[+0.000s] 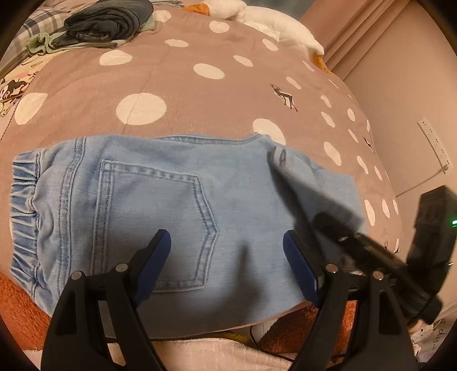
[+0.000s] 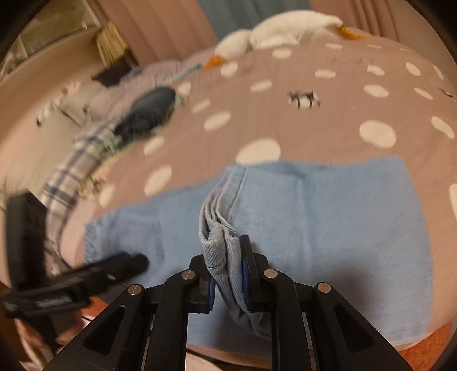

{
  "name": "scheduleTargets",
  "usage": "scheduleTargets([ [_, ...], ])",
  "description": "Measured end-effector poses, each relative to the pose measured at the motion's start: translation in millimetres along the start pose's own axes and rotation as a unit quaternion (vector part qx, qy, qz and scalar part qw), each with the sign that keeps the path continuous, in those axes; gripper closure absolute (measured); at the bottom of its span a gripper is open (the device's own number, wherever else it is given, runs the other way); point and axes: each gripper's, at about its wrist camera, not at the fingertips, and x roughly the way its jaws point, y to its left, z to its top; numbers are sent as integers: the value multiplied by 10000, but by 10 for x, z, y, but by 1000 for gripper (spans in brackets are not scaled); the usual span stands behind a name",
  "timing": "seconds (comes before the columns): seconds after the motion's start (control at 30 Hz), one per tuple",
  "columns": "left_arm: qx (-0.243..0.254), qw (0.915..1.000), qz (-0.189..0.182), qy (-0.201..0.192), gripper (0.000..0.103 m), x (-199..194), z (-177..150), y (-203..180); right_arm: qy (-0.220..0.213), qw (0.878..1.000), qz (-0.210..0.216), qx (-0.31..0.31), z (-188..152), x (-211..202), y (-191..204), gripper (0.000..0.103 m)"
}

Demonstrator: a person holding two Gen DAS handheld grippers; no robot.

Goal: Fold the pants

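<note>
Left wrist view is showing us the light blue denim pants lying flat on a brown bedspread with white dots, at the near edge of the bed. We are seeing the elastic waistband bunched at the left and a stitched back pocket facing up in the middle. Our left gripper is hovering over the pocket area with its blue-padded fingers standing wide apart and nothing between them. At the right of this view the right gripper is reaching in, blurred, over the far end of the fabric.

From the right wrist view, we are gripping a bunched fold of the pants in the right gripper, its jaws pinching together on several stacked layers of denim that are rising out of the flat cloth. The rest of the garment is spreading out on both sides of that fold, on the same dotted bedspread. Our left gripper is showing at the lower left, blurred, just above the cloth.

Farther back on the bed, a dark folded garment is sitting on a pale green one, and a white plush toy is lying along the far edge near the curtain. Much of the right wrist picture is smeared.
</note>
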Motion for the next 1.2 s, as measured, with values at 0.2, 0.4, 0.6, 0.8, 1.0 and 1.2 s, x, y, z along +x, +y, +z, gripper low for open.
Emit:
scheduleTargets([
  [0.2,62,9999,-107,21,22,9,8,-1,369,9993,19,65,-58,-91,-37,50],
  [0.4,127,9974,-699,140,22,99,103,-87,-441,9986,143,260,-46,-684,-251,35],
  [0.6,189,9852,-1424,940,35,519,135,-281,-648,9876,-1042,984,-106,-709,-753,36],
  [0.8,335,9783,-1580,1300,83,708,60,-438,-517,9805,-1399,1278,-215,-675,-1051,58],
  [1.0,608,9873,-1176,876,86,454,-83,-522,-482,9812,-1331,1313,-220,-709,-1058,58],
  [1.2,550,9889,-977,980,85,578,-124,-432,-314,9836,-1367,1133,-233,-581,-980,58],
])
